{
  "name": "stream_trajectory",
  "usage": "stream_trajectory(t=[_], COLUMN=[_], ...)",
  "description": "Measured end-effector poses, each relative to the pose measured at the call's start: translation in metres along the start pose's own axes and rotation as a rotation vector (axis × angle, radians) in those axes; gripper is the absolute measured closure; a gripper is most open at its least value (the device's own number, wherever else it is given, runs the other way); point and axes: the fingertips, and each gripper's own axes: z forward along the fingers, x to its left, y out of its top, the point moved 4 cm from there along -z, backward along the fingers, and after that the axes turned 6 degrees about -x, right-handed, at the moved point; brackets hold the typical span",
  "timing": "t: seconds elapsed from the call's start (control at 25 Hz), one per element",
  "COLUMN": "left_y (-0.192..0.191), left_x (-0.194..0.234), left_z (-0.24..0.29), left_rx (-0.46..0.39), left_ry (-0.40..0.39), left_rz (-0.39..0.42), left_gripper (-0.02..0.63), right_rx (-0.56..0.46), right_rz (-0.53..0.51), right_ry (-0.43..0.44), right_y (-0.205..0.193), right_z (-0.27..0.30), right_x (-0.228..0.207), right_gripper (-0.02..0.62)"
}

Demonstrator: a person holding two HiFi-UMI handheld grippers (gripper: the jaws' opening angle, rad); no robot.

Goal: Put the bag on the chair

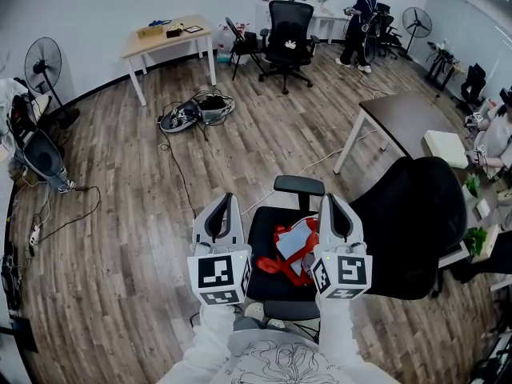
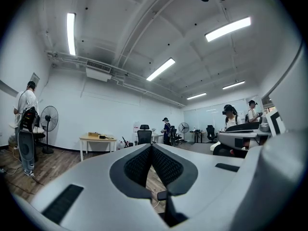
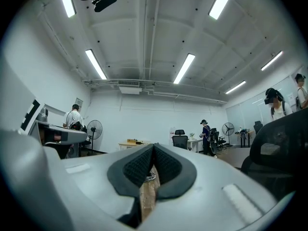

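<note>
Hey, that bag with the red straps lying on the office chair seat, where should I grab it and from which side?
Take the red straps, bunched loose at the near side of the bag; they probably pinch easier than its flat body. Come down from above, on the near side: the backrest stands at the right and an armrest at the far side.
</note>
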Motion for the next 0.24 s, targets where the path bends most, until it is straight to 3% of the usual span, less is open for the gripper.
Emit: stream_trajectory(t=[0.24], left_y=[0.0056], left_x=[-0.0015], left_z=[-0.0016], left_rx=[-0.004], left_ry=[-0.003], left_rz=[0.004], left_gripper=[0.6], right_rx=[0.0], right_rz=[0.002], right_ry=[-0.003], right_y=[0.005], right_z=[-0.0001], right_x=[0.0005], right_gripper=[0.584])
